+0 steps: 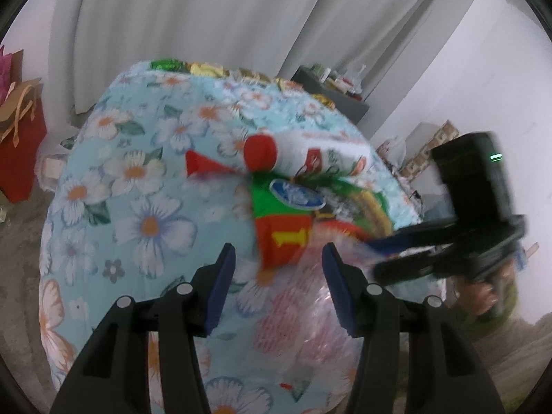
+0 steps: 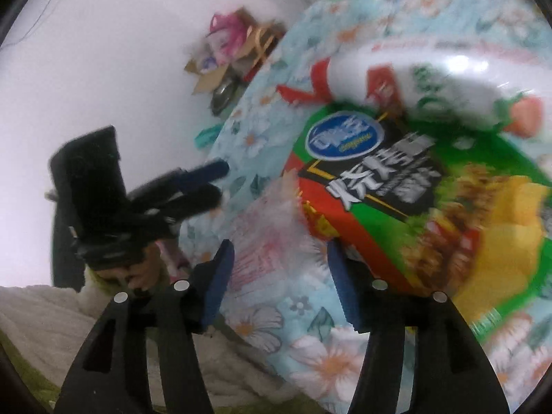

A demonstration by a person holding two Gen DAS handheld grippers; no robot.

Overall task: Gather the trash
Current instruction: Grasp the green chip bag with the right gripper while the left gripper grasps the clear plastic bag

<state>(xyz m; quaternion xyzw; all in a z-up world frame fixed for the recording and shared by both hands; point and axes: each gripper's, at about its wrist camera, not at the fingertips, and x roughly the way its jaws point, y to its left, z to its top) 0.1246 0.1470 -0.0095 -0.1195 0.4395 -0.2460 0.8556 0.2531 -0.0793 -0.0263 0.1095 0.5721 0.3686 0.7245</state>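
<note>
A green and red snack bag (image 1: 276,227) (image 2: 379,186) lies on the round table with the floral cloth (image 1: 138,172). Behind it lies a white bottle (image 1: 310,153) (image 2: 431,79) with a red cap, and a red wrapper scrap (image 1: 200,165) (image 2: 300,93). Crumpled clear plastic with pink print (image 1: 296,314) (image 2: 269,227) sits in front of the bag. My left gripper (image 1: 277,286) (image 2: 220,183) hovers open over that plastic, gripping nothing. My right gripper (image 2: 281,283) (image 1: 376,257) is open too, its right finger by the bag's near corner, pads not pressing.
Shiny foil-wrapped items (image 1: 203,69) line the table's far edge. A red gift bag (image 1: 20,138) stands on the floor at left, with a white curtain (image 1: 207,17) and a dark cabinet (image 1: 331,93) behind. A cardboard box (image 2: 214,72) sits by the wall.
</note>
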